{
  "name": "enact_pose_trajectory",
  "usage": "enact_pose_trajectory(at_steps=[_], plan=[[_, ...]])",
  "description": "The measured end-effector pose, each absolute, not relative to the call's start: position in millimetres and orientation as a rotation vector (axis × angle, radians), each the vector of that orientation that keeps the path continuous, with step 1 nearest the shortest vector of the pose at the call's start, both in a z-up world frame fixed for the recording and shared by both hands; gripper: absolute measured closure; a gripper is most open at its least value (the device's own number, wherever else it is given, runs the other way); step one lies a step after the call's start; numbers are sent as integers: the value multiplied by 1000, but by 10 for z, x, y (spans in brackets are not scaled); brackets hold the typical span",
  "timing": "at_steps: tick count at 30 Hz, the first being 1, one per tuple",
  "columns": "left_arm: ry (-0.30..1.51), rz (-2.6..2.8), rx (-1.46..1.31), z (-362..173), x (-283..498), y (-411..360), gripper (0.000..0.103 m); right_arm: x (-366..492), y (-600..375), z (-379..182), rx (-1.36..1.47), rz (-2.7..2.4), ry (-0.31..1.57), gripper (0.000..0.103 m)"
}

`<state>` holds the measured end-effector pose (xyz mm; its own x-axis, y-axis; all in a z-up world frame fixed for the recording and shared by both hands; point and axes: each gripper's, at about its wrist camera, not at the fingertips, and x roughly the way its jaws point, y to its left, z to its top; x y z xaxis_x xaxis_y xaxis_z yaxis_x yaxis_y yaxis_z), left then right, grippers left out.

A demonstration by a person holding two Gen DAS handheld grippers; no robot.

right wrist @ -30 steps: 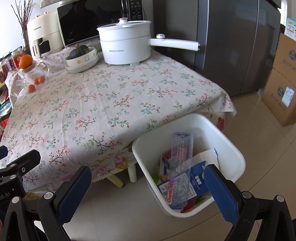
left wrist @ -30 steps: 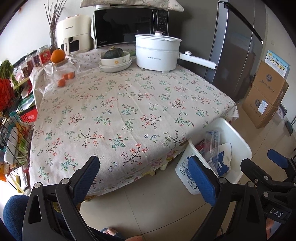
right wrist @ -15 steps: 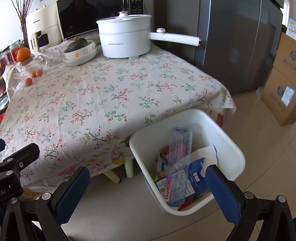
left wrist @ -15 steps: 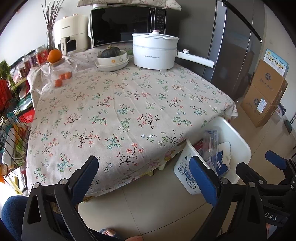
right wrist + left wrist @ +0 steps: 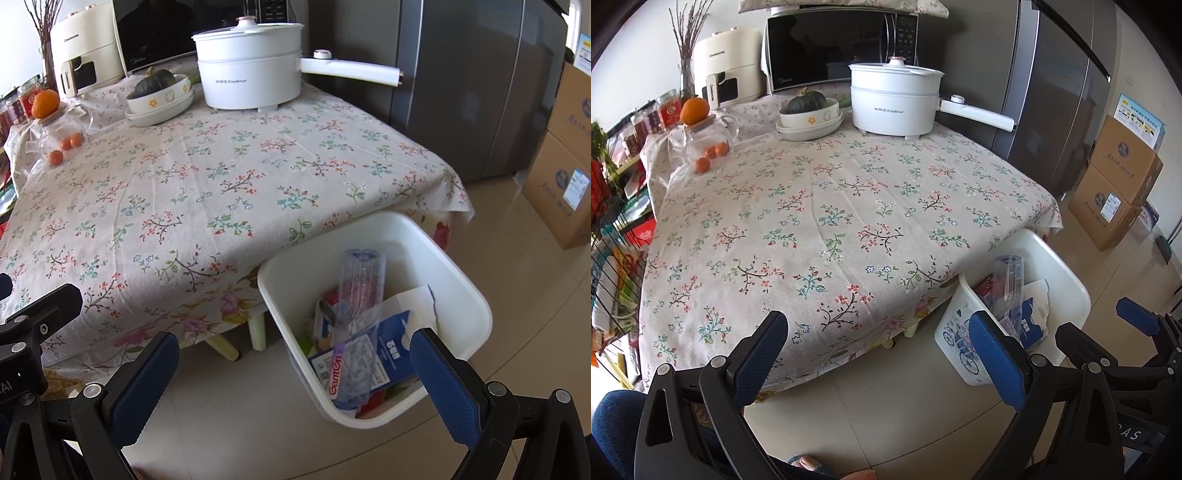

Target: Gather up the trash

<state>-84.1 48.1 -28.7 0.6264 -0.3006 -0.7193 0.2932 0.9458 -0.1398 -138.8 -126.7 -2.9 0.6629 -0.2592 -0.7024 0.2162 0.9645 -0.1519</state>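
**Waste bin beside the table, both grippers empty**

The white trash bin occupies the lower right of the right wrist view, standing on the tiled floor just beside the table's near right corner. It holds a crushed clear plastic bottle with a "Ganten" label, lying slantwise on a blue-and-white carton, with torn white paper behind and red wrappers below. In the left wrist view the same bin sits at lower right, a bicycle motif on its outer wall.

The right gripper spreads its blue-padded fingers wide, released and holding nothing; the right finger overlaps the bin's near rim in the frame. The left gripper is likewise released, its fingers wide apart over the table's front edge.

The floral tablecloth fills the centre of both views. At its far edge stand a white electric pot with a long handle, a stack of bowls holding a dark green squash, and a glass jar of small oranges with a larger orange on its lid. Behind are a microwave and a cream appliance. A grey refrigerator fills the upper right; cardboard boxes are stacked at right.
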Motion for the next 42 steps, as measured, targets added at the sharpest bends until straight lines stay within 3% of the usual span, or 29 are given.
enact_pose_trajectory(at_steps=[42], plan=[[841, -344, -1, -330, -831, 476, 3, -1378, -1280, -52, -57, -266, 811, 0]])
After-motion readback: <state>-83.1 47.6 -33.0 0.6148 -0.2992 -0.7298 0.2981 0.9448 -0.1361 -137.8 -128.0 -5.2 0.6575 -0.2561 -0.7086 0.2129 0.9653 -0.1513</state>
